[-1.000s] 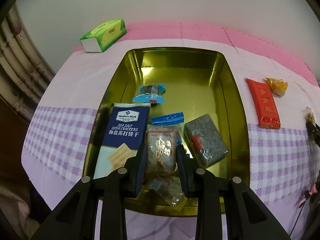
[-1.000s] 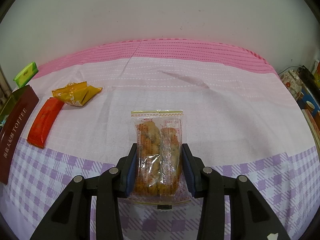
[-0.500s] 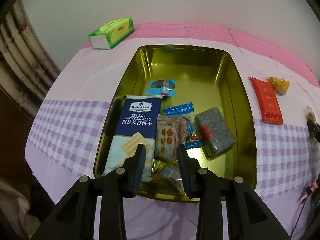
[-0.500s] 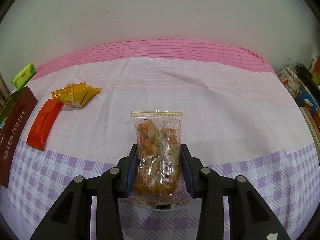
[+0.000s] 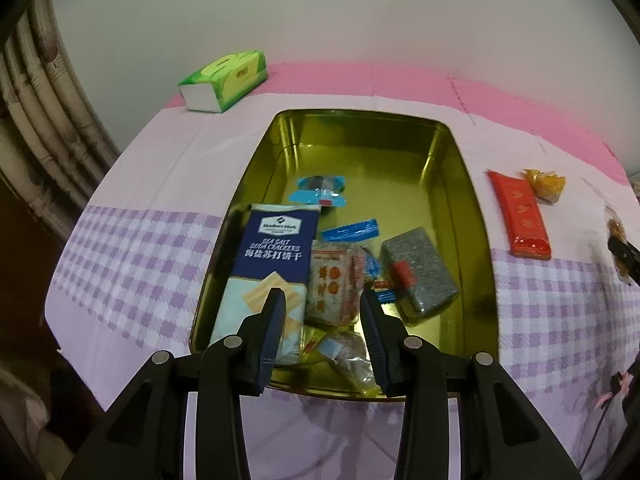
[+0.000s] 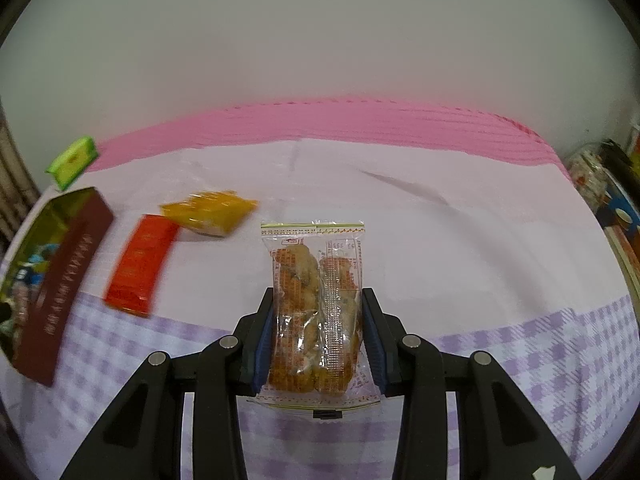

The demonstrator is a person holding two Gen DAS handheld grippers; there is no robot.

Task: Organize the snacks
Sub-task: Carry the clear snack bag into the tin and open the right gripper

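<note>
**Caller:** Between your right gripper's blue pads sits the clear pastry packet, clamped at its lower half, top seal sticking forward over the pink cloth. You've got it by the sides, and the film looks slick.

**Analyst:** That's the worry. Squeeze harder and you'd likely crush the pastry inside; ease off and it could slide out on the way to the gold tin. And your left?

**Caller:** Your left gripper is parted and carrying nothing, poised above the tin's near end. Right below it lies the white-and-orange packet, with the navy soda cracker pack on the tin's left side and the grey block packet toward its right wall. Small blue wrappers sit nearer the middle; the tin's far end is bare metal.

**Analyst:** So the near end is crowded. Drop the pastry there and it'll probably perch on the pile and tip over the rim. Aim it for the far end.

**Caller:** Outside the tin, on its right, the red bar and yellow packet lie on the cloth, not yet collected. Beyond the tin's far left corner stands a green tissue box.

**Analyst:** Mind your left fingers as the right swings in. They share that airspace, and a bump could knock the packet loose.
</note>
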